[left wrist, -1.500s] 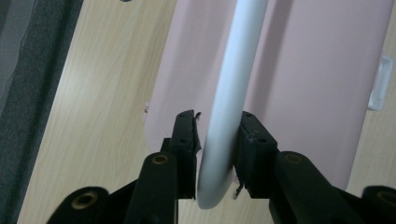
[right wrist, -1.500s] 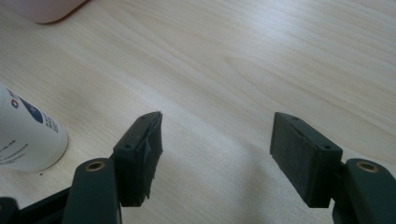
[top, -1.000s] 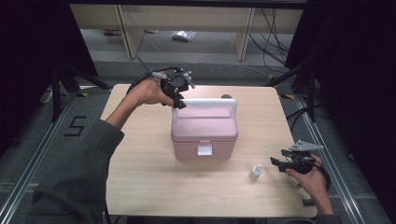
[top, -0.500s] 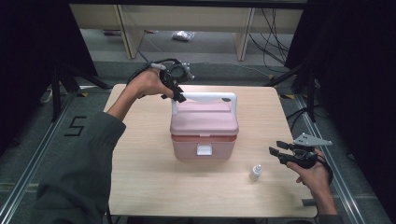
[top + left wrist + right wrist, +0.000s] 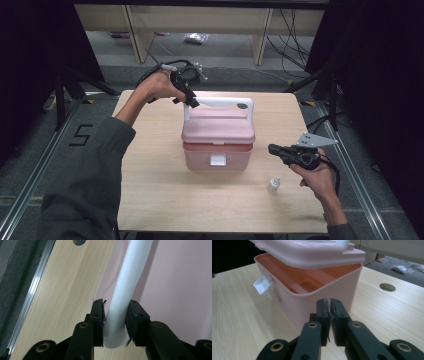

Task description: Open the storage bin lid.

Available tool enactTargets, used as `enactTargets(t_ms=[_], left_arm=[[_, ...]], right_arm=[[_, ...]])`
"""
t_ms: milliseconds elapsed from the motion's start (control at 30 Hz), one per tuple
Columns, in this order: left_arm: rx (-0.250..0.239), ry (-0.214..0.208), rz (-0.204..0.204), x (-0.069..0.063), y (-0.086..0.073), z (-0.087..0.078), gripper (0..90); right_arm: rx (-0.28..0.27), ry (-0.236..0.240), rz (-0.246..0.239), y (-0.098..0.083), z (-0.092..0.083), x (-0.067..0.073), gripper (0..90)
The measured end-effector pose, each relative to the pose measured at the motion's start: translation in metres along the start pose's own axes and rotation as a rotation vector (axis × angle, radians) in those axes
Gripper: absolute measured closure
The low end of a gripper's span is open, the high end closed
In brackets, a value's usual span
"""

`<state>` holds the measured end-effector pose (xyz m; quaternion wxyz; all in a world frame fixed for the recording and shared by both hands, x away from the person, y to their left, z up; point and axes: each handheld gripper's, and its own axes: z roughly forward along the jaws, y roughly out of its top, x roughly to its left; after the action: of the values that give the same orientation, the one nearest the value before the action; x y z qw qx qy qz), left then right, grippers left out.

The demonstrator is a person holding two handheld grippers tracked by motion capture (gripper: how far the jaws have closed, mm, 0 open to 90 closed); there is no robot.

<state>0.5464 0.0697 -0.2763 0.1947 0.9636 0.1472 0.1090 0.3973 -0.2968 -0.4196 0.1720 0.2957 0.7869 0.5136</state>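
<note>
A pink box (image 5: 218, 142) stands mid-table (image 5: 150, 190), its lid (image 5: 312, 252) lifted slightly. Its white handle (image 5: 125, 290) is clamped at one end by the left gripper (image 5: 114, 311). The right gripper (image 5: 329, 307), just closed on nothing, is held beside the box, near a small bottle (image 5: 273, 185).

Grey long sleeve (image 5: 90, 170); black tongs (image 5: 329, 308) with brass-ringed pivots, trailing black cables.
</note>
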Motion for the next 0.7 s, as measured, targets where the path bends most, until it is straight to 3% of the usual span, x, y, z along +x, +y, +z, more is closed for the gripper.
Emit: enactTargets(t_ms=[67, 100, 300, 333, 467, 500, 700], left_arm=[[0.007, 0.004, 0.002, 0.000, 0.002, -0.001, 68.0], [0.010, 0.007, 0.003, 0.000, 0.003, -0.001, 68.0], [0.015, 0.005, -0.004, 0.002, 0.004, -0.002, 67.7], [0.013, 0.004, -0.008, 0.002, 0.004, -0.002, 67.7], [0.018, 0.000, -0.014, 0.002, 0.004, -0.002, 67.7], [0.020, -0.002, -0.018, 0.003, 0.004, -0.003, 67.6], [0.023, -0.003, -0.022, 0.003, 0.005, -0.002, 67.5]], right_arm=[[0.019, 0.024, -0.024, 0.004, 0.007, 0.002, 89.5], [0.012, 0.032, -0.014, 0.005, 0.009, 0.004, 90.0], [-0.003, 0.039, -0.051, 0.010, 0.015, 0.005, 90.0], [0.012, 0.051, -0.034, 0.010, 0.015, 0.006, 90.0], [0.006, 0.052, -0.035, 0.012, 0.021, 0.008, 90.0], [-0.006, 0.050, -0.057, 0.014, 0.025, 0.006, 90.0], [-0.002, 0.073, -0.046, 0.019, 0.032, 0.007, 90.0]])
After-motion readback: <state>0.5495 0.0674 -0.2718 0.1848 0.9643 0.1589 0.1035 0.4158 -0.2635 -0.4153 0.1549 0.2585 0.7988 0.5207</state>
